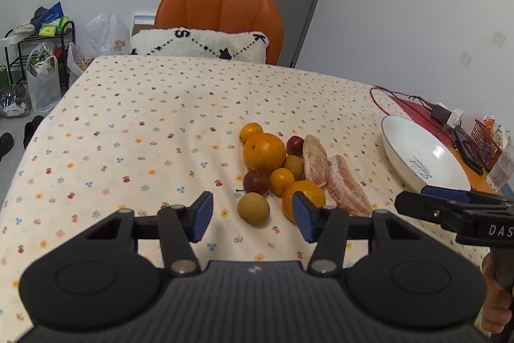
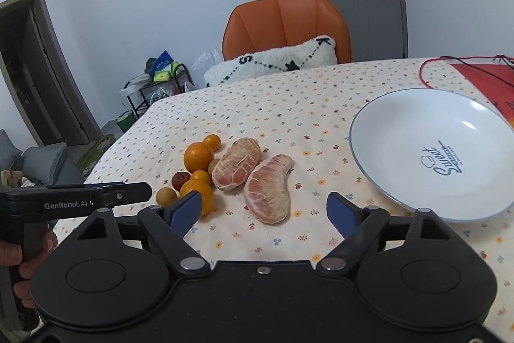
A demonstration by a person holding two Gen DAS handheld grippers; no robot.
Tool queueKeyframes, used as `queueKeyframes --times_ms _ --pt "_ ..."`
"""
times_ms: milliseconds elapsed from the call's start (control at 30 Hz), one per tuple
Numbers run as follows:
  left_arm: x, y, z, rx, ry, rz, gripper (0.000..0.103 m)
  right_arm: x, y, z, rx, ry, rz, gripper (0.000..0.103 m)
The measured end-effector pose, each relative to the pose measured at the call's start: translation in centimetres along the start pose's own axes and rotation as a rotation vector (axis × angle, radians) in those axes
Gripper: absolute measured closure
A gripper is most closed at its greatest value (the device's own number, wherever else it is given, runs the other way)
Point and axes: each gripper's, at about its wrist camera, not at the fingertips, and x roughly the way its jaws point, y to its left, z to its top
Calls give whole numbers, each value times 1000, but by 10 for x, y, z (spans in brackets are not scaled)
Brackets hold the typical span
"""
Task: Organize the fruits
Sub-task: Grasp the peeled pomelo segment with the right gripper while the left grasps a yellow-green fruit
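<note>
A heap of fruit lies on the flowered tablecloth: a big orange [image 1: 264, 151], smaller oranges, red and tan round fruits, and two peeled pomelo segments [image 2: 269, 188]. A tan fruit [image 1: 253, 209] sits just beyond my left gripper [image 1: 253, 219], whose blue pads stand apart with nothing between them. An orange [image 1: 303, 196] is partly hidden by its right pad. My right gripper [image 2: 265, 211] is open, with the nearer pomelo segment just ahead of its fingers, untouched. A white plate [image 2: 379, 156] stands empty to the right.
An orange chair [image 1: 221, 5] with a white cushion [image 1: 199, 45] stands at the table's far edge. Cables, a charger and a red mat [image 1: 417, 110] lie at the right behind the plate. Bags and a black rack [image 1: 41, 53] are on the floor at left.
</note>
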Motion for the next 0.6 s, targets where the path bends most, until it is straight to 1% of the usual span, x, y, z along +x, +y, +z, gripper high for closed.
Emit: queueKeyframes --times_ms 200,267,333,467,533,600 --pt "18 -3 4 3 40 -2 53 22 0 7 -11 41 -12 24" --pt "22 -3 5 4 49 -3 56 29 0 9 -11 55 -8 25" --pt "25 -3 5 3 58 -9 57 35 -1 9 -8 68 -1 25" --pt "32 -1 6 0 63 -5 59 45 -1 10 -17 87 1 29" --pt "38 0 5 -3 82 -11 61 50 0 11 -23 95 -5 31" --pt "39 -1 2 13 74 -8 63 55 1 11 -28 102 -8 32"
